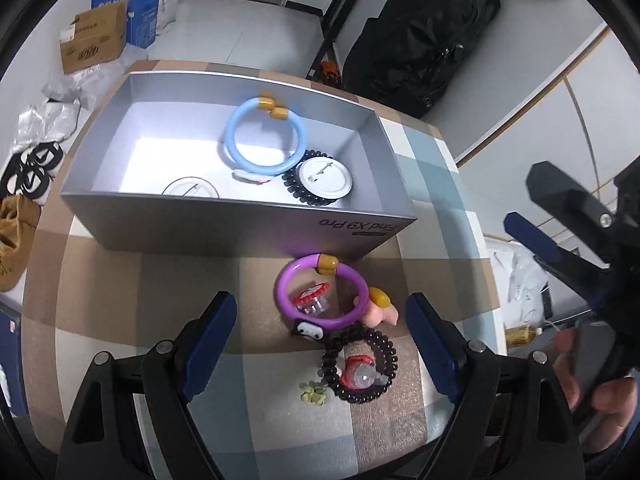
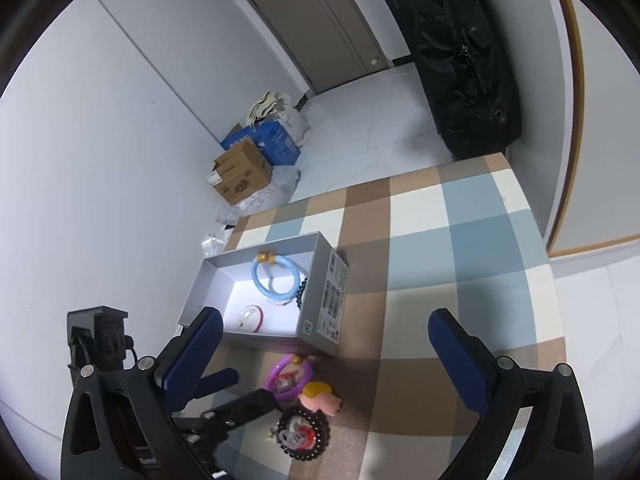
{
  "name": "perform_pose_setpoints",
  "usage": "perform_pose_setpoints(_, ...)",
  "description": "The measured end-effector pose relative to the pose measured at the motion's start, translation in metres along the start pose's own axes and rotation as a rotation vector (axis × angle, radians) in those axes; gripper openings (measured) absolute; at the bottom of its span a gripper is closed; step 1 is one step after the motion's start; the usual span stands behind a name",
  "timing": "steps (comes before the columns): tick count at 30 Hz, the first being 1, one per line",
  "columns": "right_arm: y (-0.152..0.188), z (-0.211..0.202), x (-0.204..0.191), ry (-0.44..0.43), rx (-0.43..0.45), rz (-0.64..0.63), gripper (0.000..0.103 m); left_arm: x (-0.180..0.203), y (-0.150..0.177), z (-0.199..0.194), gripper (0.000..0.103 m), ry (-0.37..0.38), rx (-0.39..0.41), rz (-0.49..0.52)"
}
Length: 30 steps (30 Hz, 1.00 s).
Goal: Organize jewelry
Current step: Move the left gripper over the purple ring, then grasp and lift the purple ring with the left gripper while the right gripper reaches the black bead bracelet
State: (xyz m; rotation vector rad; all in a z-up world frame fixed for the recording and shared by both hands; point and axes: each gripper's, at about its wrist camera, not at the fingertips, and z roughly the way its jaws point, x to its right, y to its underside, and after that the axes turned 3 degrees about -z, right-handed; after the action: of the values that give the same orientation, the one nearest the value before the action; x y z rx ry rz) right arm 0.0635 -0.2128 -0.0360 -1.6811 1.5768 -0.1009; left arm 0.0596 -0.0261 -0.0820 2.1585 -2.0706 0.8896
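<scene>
A grey open box (image 1: 240, 226) on the checkered table holds a blue ring bracelet (image 1: 264, 138), a black coil band (image 1: 296, 192) with a white badge (image 1: 326, 178) on it, and another white badge (image 1: 190, 190). In front of the box lie a purple ring bracelet (image 1: 322, 294), a pink figure (image 1: 382, 316), a black bead bracelet (image 1: 362, 364) and small clear charms (image 1: 316, 304). My left gripper (image 1: 322, 336) is open above these loose pieces, holding nothing. My right gripper (image 2: 324, 340) is open and empty, higher up to the right; the box (image 2: 320, 300) and purple bracelet (image 2: 290, 376) show below it.
The checkered tablecloth (image 1: 424, 168) ends close behind and right of the box. On the floor are cardboard boxes (image 1: 92, 38), plastic bags (image 1: 52, 120) and a black bag (image 1: 424, 32). A small green flower piece (image 1: 314, 394) lies by the bead bracelet.
</scene>
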Motion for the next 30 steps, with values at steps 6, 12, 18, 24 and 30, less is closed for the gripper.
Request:
perform_pose_setpoints(6,0.003,-0.003,0.009,0.002,-0.007,0.024,0.103,-0.001,-0.002,0.012,0.083,-0.073,-0.001,0.000)
perform_pose_setpoints(12,0.003,-0.008,0.011,-0.005,-0.004,0.028,0.103,0.000,0.001,0.017,0.083,-0.104,0.003,-0.006)
perform_pose_setpoints(18,0.002,-0.008,0.011,-0.009,-0.005,0.027,0.103,0.004,0.001,0.017,0.083,-0.095,0.007,0.021)
perform_pose_setpoints(24,0.003,-0.008,0.011,-0.008,-0.006,0.027,0.103,0.001,-0.002,0.018,0.061,0.000,-0.013,0.003)
perform_pose_setpoints(30,0.003,-0.008,0.012,-0.005,-0.011,0.030,0.103,0.004,-0.002,0.019,0.049,-0.010,-0.021,0.027)
